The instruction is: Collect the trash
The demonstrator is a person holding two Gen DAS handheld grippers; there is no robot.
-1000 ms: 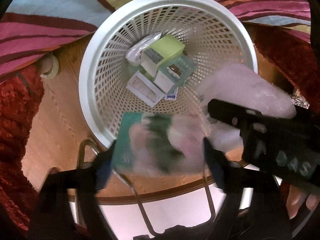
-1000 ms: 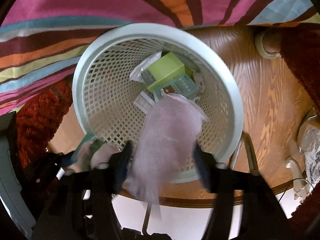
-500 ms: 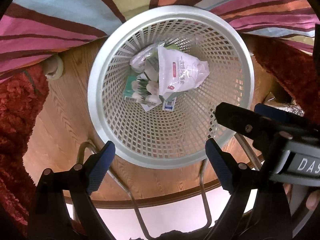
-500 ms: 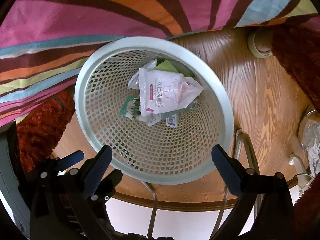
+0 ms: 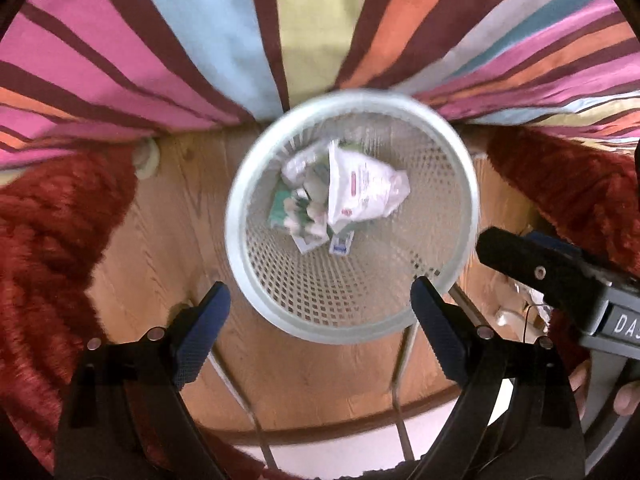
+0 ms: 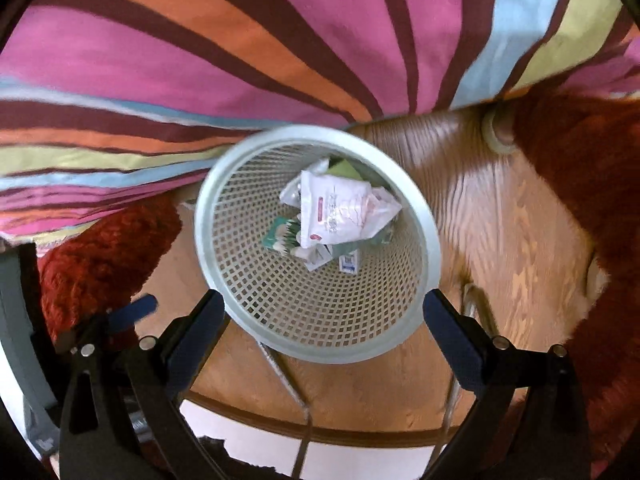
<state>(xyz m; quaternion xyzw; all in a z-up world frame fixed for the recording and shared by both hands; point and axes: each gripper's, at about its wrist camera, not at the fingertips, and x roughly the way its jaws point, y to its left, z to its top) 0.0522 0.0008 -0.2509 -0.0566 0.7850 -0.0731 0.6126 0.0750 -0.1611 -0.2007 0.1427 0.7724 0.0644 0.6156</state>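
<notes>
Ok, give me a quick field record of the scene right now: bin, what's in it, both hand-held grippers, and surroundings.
bin: white lattice basket, upright on wood floor
contents: white plastic pouch on top; green packet and small cartons beneath
left hand-held gripper: open, nothing between the fingers, above the near rim
right hand-held gripper: open, nothing between the fingers, above the near rim
surroundings: striped fabric behind the bin; red shaggy rug at both sides
</notes>
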